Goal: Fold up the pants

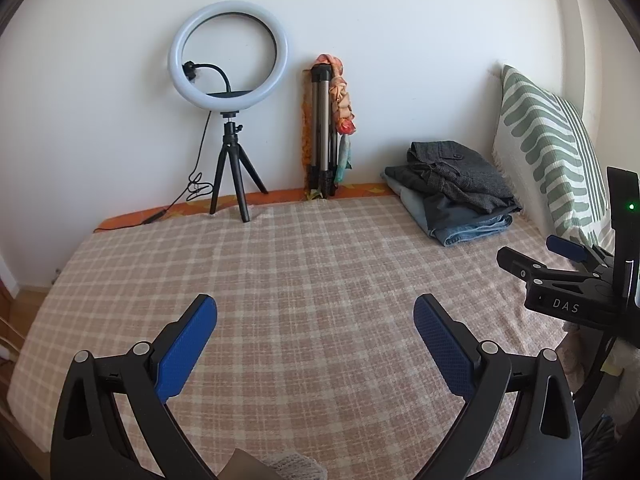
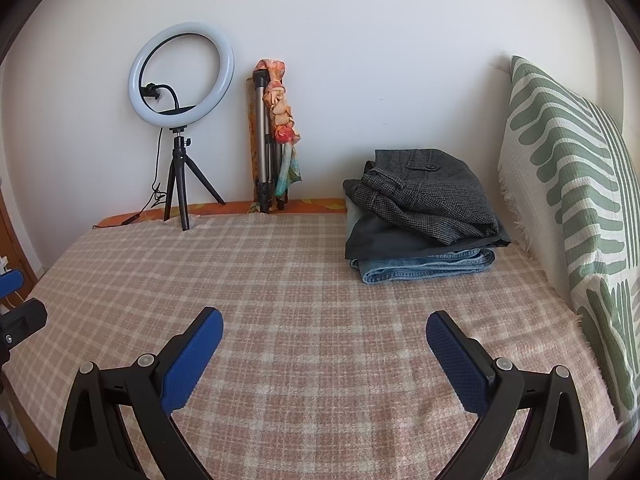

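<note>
nearest us, our left gripper and right gripper hover spread and empty over the plaid blanket. the pants sit stacked far right beside the pillow, so we judge we're between pairs and must reach there next.

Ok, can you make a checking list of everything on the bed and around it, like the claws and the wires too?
Surface: pink-and-cream checked blanket covers the bed, flat.
Job's things: stack of folded pants at the far right; grey tweed pair on top, dark pair under it, blue denim at the bottom.
Clutter: white ring light on a black tripod; folded silver tripod with an orange scarf against the wall.
Grippers: left claw open, empty; right claw open, empty.
Cables: black cable hangs from the ring light.
Surroundings: white wall; green-and-white patterned pillow at the right.
</note>
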`<action>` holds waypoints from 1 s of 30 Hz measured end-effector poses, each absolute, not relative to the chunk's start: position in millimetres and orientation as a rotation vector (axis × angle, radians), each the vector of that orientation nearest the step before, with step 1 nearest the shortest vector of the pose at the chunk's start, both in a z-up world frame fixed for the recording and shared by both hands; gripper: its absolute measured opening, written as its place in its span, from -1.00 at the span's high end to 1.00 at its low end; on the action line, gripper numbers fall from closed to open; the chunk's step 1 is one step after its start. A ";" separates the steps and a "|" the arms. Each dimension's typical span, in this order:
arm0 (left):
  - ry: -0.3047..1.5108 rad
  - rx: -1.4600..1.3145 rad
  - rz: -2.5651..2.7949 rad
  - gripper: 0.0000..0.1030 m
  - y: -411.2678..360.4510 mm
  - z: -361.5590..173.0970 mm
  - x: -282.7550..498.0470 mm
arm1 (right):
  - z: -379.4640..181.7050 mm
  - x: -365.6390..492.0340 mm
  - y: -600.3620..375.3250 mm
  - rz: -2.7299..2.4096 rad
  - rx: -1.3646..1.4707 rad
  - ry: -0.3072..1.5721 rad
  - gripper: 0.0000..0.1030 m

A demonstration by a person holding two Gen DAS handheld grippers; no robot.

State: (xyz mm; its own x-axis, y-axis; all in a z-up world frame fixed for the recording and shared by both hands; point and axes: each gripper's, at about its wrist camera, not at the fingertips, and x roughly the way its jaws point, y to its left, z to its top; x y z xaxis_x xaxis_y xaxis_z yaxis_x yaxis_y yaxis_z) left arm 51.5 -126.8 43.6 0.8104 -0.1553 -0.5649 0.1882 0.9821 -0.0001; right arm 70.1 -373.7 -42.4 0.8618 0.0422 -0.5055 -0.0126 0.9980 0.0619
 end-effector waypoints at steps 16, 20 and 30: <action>0.591 0.055 -0.194 -0.92 -127.5 46.2 48.8 | -43.1 70.6 -374.1 0.033 0.055 0.535 -1.00; 0.593 0.058 -0.196 -0.92 -127.8 45.8 48.6 | -43.5 70.4 -373.9 0.031 0.059 0.536 -1.00; 0.593 0.057 -0.198 -0.92 -127.2 45.9 48.8 | -44.7 70.2 -373.2 0.034 0.056 0.538 -1.00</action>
State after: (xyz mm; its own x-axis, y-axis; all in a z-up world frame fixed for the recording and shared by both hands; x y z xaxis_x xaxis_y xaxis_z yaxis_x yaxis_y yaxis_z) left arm 48.8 -127.2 45.9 0.8109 -0.1690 -0.5603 0.2015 0.9795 -0.0037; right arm 70.2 -373.2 -44.7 0.8585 0.0466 -0.5107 -0.0174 0.9979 0.0618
